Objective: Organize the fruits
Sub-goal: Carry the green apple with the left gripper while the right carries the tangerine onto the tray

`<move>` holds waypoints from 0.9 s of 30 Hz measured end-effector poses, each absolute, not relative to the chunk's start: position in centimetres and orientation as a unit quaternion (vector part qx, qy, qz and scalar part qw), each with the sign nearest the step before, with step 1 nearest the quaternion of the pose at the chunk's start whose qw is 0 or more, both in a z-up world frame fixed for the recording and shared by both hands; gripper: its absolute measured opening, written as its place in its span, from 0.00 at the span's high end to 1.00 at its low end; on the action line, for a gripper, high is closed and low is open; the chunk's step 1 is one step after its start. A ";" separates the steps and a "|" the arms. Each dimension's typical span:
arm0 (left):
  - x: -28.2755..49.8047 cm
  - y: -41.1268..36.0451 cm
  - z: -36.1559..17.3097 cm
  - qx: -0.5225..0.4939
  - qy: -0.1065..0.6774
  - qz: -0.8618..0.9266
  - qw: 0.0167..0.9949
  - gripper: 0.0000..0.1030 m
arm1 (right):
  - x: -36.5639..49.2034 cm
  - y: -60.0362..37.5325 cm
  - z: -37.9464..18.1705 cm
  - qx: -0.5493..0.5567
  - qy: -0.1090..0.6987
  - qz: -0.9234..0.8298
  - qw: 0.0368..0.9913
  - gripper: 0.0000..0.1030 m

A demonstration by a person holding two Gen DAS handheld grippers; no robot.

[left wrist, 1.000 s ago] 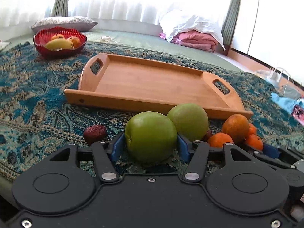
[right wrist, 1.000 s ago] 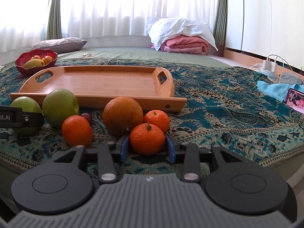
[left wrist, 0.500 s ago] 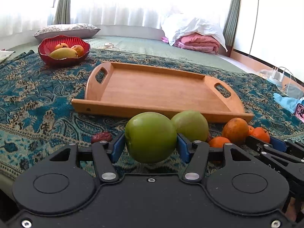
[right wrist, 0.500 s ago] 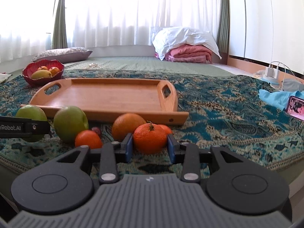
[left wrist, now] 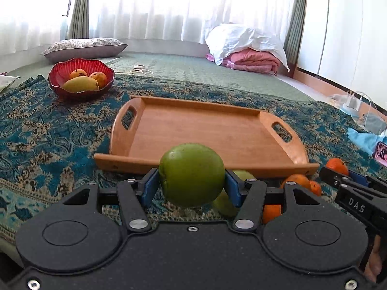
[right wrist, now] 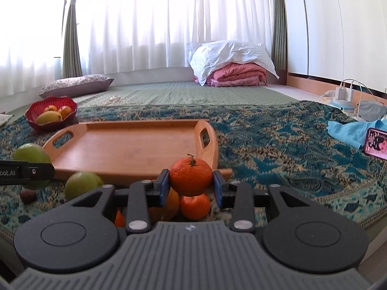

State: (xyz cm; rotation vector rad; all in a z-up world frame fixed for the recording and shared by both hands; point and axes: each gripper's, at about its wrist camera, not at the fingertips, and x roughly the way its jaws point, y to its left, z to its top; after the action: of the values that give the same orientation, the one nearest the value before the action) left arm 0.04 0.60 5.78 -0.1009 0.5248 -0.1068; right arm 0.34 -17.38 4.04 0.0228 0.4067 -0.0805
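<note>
- Far left, on the patterned teal cloth (left wrist: 43, 130): red scalloped bowl (left wrist: 81, 78) holding a yellow mango and two smaller orange-red fruits, well apart from the tray.
- Behind the bowl, a flat patterned pillow (left wrist: 84, 48) on the green mat.
- Low left in the right wrist view: small dark red fruit (right wrist: 27, 196) on the cloth, just beside the second green apple.
- Left gripper (left wrist: 192, 188) pinching a green apple (left wrist: 192, 175) between its blue pads, lifted clear of the cloth and in front of the tray's near edge.
- Second green apple (right wrist: 82, 184) resting on the cloth just in front of the tray's near rim, mostly hidden behind the held apple in the left wrist view.
- Centre: wooden tray (left wrist: 205, 130) with cut-out handles at both ends, lying flat on the cloth, nothing inside.
- Right gripper (right wrist: 191, 186) clamped on a mandarin (right wrist: 191, 176) with stem upward, raised above the pile near the tray's right front corner.
- Under that gripper, on the cloth: a larger orange (right wrist: 168, 205), another mandarin (right wrist: 194, 206) touching it, and a sliver of a third orange fruit (right wrist: 119, 218) behind the left finger link.
- Back, right of centre: white pillow (right wrist: 229, 55) piled on a folded pink blanket (right wrist: 237, 75).
- Far right: blue cloth (right wrist: 348, 131), a phone (right wrist: 376, 143) with a pink case leaning on it, and white chargers (right wrist: 344, 93) with cables on the floor.
</note>
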 end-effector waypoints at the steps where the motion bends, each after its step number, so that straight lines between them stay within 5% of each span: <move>1: 0.2 0.7 6.0 -0.052 0.259 -0.053 0.963 0.46 | 0.6 -17.6 4.3 0.011 0.200 -0.039 0.979 0.60; 15: 5.1 1.6 8.3 -0.067 0.264 -0.069 0.960 0.46 | 5.6 -18.7 6.6 0.020 0.210 -0.005 0.977 0.60; 27: 11.9 0.9 6.2 -0.064 0.328 -0.072 0.940 0.46 | 12.6 -19.9 4.2 0.032 0.304 0.029 0.952 0.60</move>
State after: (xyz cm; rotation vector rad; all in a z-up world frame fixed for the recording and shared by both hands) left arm 11.93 0.86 6.17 -0.1298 0.6686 -0.1472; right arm 12.63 -19.88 4.16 0.0641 0.6189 0.0584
